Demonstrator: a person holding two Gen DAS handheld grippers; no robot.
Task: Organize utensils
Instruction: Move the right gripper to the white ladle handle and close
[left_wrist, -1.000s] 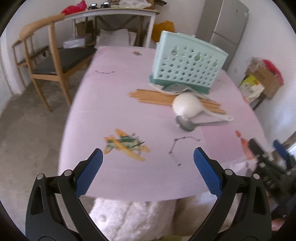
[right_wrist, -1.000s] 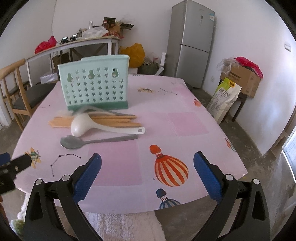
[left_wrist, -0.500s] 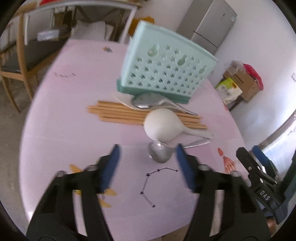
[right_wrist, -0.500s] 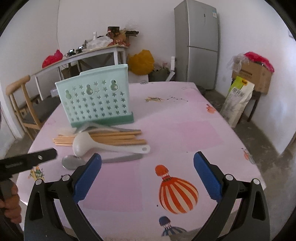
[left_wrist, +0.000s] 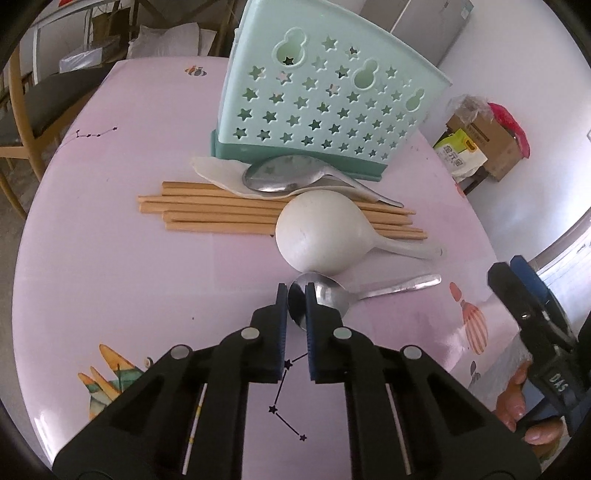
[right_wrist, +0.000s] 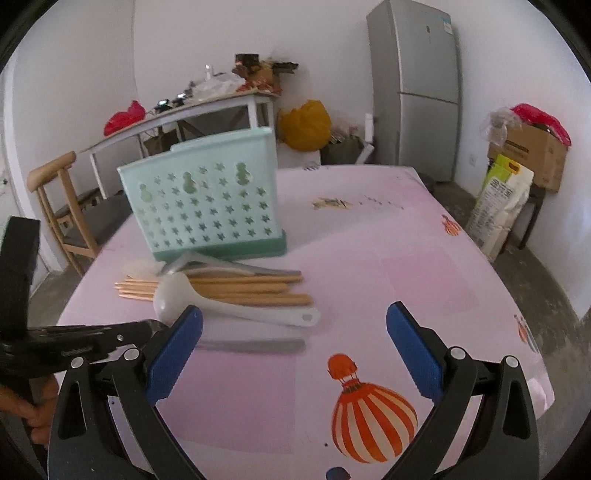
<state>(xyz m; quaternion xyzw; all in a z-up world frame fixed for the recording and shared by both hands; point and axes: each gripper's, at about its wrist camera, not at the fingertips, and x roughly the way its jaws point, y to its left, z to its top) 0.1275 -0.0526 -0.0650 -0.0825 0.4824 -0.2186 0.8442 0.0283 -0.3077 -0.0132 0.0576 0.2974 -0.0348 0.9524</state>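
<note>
Left gripper (left_wrist: 296, 300): fingers nearly closed, the blue pads pinching the bowl of the small metal spoon (left_wrist: 334, 295) from both sides.
Small metal spoon: lay on the pink tablecloth (left_wrist: 110, 258), bowl toward the gripper, handle pointing right, just in front of the white ladle (left_wrist: 321, 236).
White ladle: lay bowl-down across the wooden chopsticks (left_wrist: 207, 214).
Large metal spoon (left_wrist: 284, 173): rested behind the chopsticks, against the base of the utensil holder (left_wrist: 325, 99).
Utensil holder: mint green, star-perforated, stood upright.
Right gripper (right_wrist: 294, 349): fingers spread wide, holding nothing, above the tablecloth's near edge.
</note>
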